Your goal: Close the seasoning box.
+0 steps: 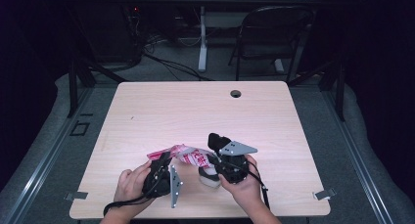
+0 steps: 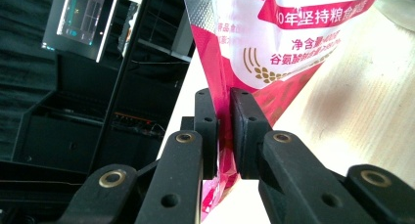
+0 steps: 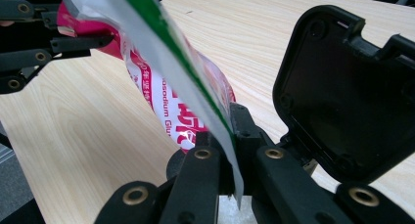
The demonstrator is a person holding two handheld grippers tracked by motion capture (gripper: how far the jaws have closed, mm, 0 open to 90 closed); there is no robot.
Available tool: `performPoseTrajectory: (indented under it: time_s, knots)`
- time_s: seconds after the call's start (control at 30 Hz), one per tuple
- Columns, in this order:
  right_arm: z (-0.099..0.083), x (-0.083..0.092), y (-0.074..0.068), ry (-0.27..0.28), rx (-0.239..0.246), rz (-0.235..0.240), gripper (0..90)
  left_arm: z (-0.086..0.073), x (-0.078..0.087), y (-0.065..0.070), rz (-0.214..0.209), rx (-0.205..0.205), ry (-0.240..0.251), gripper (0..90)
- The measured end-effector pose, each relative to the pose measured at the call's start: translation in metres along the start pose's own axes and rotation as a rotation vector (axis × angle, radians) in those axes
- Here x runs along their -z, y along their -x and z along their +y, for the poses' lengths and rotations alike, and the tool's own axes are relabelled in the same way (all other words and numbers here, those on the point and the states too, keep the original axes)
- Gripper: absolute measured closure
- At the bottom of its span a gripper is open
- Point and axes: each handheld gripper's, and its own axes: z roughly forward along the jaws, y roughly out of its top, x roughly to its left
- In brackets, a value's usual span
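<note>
pouch (image 1: 188,154) pink-white foil, held just above bench (image 1: 195,111) near front edge, beside black box (image 1: 218,142) | left claw (image 2: 223,117) clamped on pouch corner | right claw (image 3: 226,136) clamped on opposite seam | likely light, limp, slick; best gripped at flat sealed edges

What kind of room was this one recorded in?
Probably a lab or recording workspace, not a home: a bare wooden table with a cable hole stands among dark curtains, a folding chair and floor cables behind it, and a lit monitor off to the side.
</note>
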Motion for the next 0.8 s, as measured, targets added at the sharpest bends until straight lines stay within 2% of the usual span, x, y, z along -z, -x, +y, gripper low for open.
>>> performPoseTrajectory:
  time_s: [0.2,0.53,0.67,0.8]
  knots:
    - [0.001,0.000,-0.001,-0.004,0.007,0.002,90.0,-0.004,-0.001,0.003,-0.011,0.030,0.000,82.6]
    - [0.002,0.000,-0.003,-0.006,0.013,0.007,90.0,-0.008,-0.001,0.006,-0.019,0.055,0.002,82.1]
    - [0.003,0.000,-0.004,-0.012,0.020,0.008,90.0,-0.010,-0.002,0.007,-0.036,0.090,0.008,81.9]
    - [0.005,-0.002,-0.006,-0.013,0.026,0.010,90.0,-0.014,-0.002,0.008,-0.045,0.107,0.010,81.8]
